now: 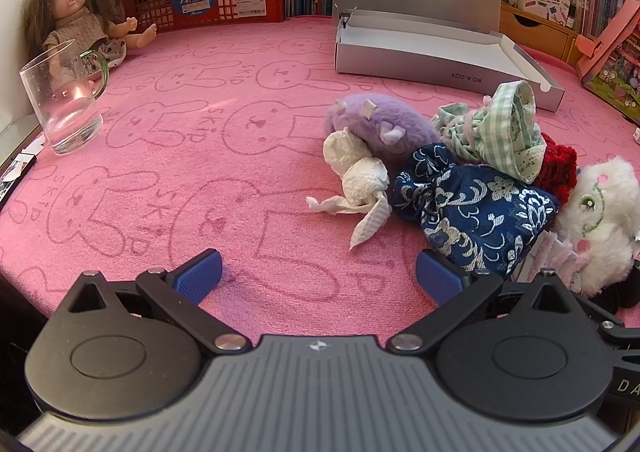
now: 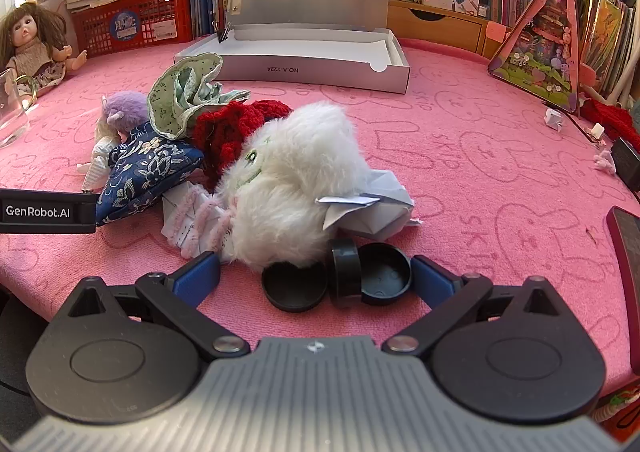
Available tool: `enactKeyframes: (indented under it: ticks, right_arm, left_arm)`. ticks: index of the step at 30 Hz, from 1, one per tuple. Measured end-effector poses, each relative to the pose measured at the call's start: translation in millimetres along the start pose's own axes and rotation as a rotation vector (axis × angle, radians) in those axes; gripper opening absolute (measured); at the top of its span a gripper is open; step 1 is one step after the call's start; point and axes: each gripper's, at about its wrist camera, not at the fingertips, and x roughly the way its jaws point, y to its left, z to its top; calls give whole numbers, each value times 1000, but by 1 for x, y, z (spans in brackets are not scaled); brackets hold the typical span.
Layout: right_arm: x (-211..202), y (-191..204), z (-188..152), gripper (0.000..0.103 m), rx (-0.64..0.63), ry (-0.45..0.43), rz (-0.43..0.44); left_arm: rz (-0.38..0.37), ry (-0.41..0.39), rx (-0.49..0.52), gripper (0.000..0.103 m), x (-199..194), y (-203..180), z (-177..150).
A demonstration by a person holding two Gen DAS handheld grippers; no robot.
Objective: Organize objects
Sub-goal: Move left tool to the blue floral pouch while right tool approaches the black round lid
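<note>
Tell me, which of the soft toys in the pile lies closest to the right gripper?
The white fluffy plush. It lies just ahead of the open right gripper; the purple plush sits at the pile's far left.

Pink bunny-print cloth — blue floral pouch, white plush.

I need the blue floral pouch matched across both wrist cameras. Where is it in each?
Left wrist view: blue floral pouch right of centre, between the crumpled tissue and the white plush.
Right wrist view: blue floral pouch left of centre, below the green gingham cloth.
Shared landmark: the open silver box behind the pile.
</note>
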Motion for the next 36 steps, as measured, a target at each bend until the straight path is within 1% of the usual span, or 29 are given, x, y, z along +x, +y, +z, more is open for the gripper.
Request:
enactKeyframes:
  ticks: [10,16,36]
  right_arm:
    - [0,-1,0,103,4,-1,-2]
    - [-3,-1,-4,103,8,-34,-6]
    - [-3,2,-10,103,19,-70,-21]
  left_arm:
    - [-1,-6,1,103,2,2,0]
    - [-12,-9,-3,103,-4,7,-6]
    - [-28,-57,15,103,-8,8,-17]
